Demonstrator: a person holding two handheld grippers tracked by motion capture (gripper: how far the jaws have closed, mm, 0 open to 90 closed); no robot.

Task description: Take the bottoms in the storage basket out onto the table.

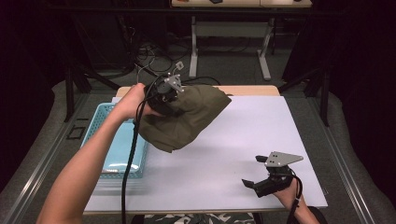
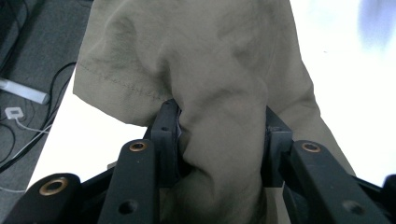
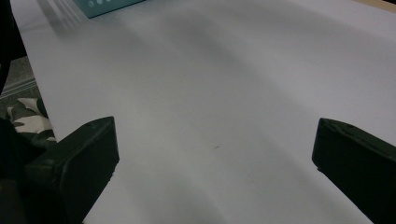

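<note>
A dim workroom around a lit, white-topped table

We look down on a table point(image 1: 261, 140) whose white covering is the brightest thing in the room, with a strip of pale wood showing at its far edge. Around it we see grey carpeted floor point(image 1: 233, 70), with a metal rail point(image 1: 42, 161) running along the left side. Beyond the table stands a second desk point(image 1: 229, 28) on white legs, its light top just at the upper edge of the high view. Under and beside that desk, dark cables point(image 1: 149, 60) lie tangled on the carpet, with a small white adapter point(image 1: 179, 65) among them. Both sides of the room fall into deep shadow, and we cannot make out the walls.
</note>
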